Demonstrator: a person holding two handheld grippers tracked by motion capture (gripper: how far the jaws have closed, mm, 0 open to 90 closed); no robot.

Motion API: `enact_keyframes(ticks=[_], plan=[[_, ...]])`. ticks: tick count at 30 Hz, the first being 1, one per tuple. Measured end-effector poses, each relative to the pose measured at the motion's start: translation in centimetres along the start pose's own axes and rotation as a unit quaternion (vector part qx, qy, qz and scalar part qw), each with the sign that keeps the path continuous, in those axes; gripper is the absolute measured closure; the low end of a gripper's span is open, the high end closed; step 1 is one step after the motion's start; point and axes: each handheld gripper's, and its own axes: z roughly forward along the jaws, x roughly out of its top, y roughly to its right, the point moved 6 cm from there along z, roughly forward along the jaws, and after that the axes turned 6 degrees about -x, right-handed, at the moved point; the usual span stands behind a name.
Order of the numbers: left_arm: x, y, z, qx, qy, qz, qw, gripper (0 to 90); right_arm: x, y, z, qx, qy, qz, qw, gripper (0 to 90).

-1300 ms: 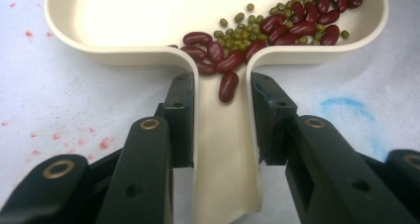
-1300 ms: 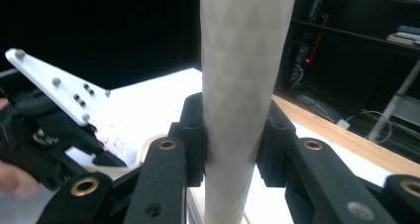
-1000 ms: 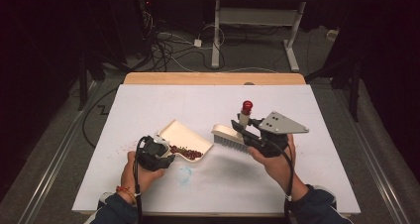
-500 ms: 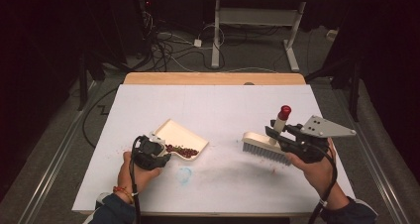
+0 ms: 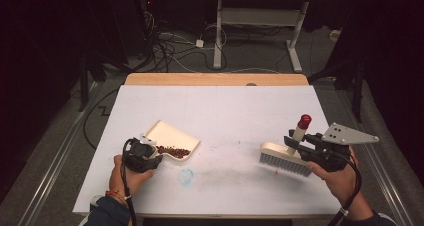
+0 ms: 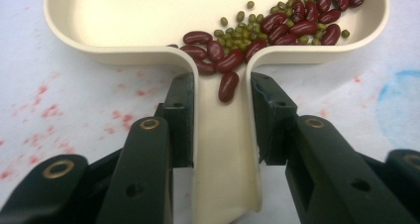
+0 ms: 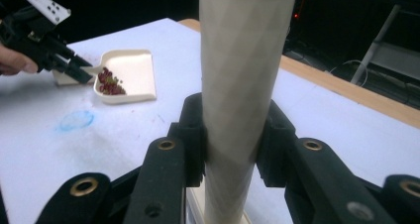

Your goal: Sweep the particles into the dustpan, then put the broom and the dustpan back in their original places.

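Note:
A cream dustpan [image 5: 170,136] lies on the white table top at the left, with red beans and small green beans [image 5: 173,150] heaped at its near end. My left gripper [image 5: 159,156] is shut on the pan's handle [image 6: 225,149], and a few beans [image 6: 277,28] have spilled into the handle's channel. At the right, my right gripper [image 5: 297,142] is shut on the cream, red-tipped handle [image 7: 242,60] of a brush [image 5: 282,156]. The brush's white bristles rest on the table. The pan [image 7: 131,68] lies well apart from the brush.
A blue smudge [image 5: 186,176] and faint reddish streaks mark the white sheet [image 5: 225,111] between pan and brush. A wooden edge [image 5: 215,79] runs along the far side. Beyond it are floor cables and desk legs [image 5: 218,41].
My right gripper has carried the brush to the right, away from the dustpan. The left gripper and pan have shifted slightly left.

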Motion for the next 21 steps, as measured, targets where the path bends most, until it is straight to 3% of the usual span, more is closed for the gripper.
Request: enact_keyframes(ticks=[10,16,21], plan=[[-0.5,-0.6,0.0,0.023,0.01,-0.033,0.9991,64.1,-1.2,0.4,-0.9,0.025,-0.038,0.0,0.999,69.6],[0.0,0.4,0.9,0.036,0.022,-0.047,0.998,63.7,-1.6,0.8,0.3,0.049,-0.062,0.004,0.9969,69.5],[0.2,2.0,1.3,0.015,0.025,-0.043,0.9986,55.9,-1.4,1.5,1.9,0.057,-0.071,0.016,0.9958,69.4]])
